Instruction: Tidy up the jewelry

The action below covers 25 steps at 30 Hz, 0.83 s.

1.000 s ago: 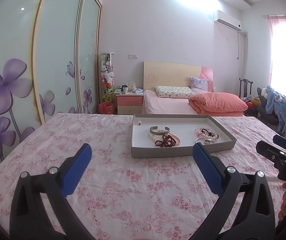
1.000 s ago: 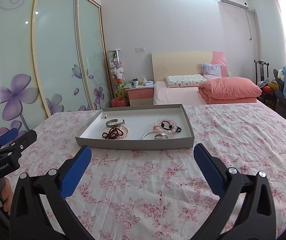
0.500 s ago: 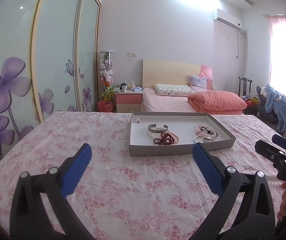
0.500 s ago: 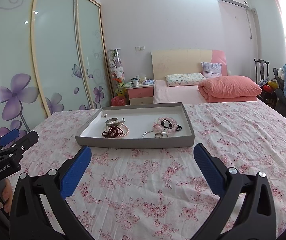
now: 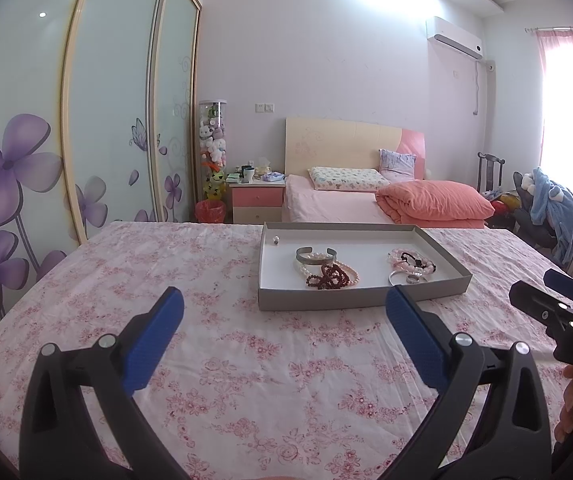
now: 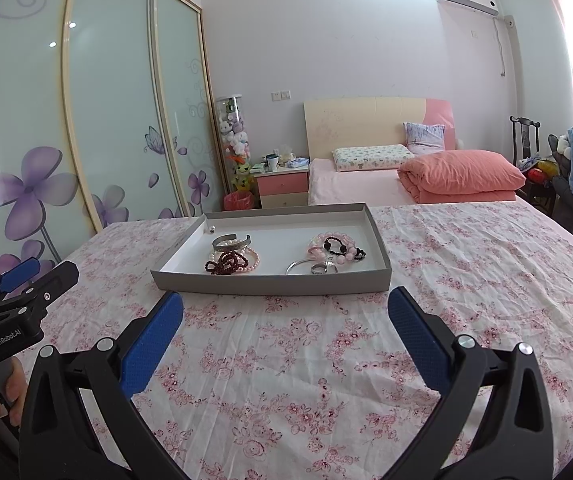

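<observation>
**Both grippers held wide, short of the jewelry tray**

The left gripper [image 5: 284, 312] has its blue-padded fingers [image 5: 154, 342] spread wide with nothing between them; it hovers over the floral bedspread [image 5: 146, 280], just in front of the tray [image 5: 362, 300]. The right gripper [image 6: 286, 312] is likewise spread and empty, its fingers [image 6: 416, 338] just short of the tray's near wall.

The tray is a shallow grey box with a white floor, lying flat on the bedspread. Inside it, toward its left half, a silver cuff bracelet [image 5: 315, 255] sits behind a dark red bead string [image 5: 328, 275], which lies tangled over a pearl strand [image 5: 306, 268]. In the tray's far left corner rests a small single piece [image 5: 275, 240], too small to identify. Toward the right half lie pink bead bracelets [image 5: 422, 266] with a black bead bracelet [image 5: 410, 257] on top; a thin silver bangle [image 6: 302, 266] and a ring [image 6: 318, 267] lie nearer the tray's front wall.

Beyond the tray stand a second bed [image 5: 342, 204] with a folded salmon duvet [image 5: 434, 200], and a pink nightstand [image 5: 257, 200]. Left of the tray runs a wardrobe [image 5: 86, 120] with purple flowers.
</observation>
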{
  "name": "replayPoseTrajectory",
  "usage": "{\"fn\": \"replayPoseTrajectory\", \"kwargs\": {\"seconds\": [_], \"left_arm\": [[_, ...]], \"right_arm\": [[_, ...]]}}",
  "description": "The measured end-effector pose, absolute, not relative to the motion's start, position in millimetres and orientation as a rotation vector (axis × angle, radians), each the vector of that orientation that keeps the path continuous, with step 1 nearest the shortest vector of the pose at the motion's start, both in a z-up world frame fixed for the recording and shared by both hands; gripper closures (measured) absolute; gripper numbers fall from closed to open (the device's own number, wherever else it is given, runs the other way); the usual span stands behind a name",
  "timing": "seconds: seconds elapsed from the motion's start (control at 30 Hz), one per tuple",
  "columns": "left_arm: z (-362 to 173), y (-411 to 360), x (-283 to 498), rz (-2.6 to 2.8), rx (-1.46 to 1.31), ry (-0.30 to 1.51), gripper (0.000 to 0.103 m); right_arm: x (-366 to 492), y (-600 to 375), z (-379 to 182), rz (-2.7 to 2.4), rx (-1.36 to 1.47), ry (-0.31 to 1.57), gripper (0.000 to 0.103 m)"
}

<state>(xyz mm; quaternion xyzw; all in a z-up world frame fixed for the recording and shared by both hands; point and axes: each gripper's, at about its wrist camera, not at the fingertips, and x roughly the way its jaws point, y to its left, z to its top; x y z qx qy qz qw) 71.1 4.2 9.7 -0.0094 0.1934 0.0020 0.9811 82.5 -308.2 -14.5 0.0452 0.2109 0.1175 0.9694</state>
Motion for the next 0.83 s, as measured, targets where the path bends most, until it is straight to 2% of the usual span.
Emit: {"fn": "replayPoseTrajectory", "kwargs": {"seconds": [0.83], "left_arm": [[6.7,2.0,72.4,-0.010,-0.027,0.395,0.004]], "right_arm": [[80.2,-306.0,-16.1,0.237,0.092,0.430,0.002]]}}
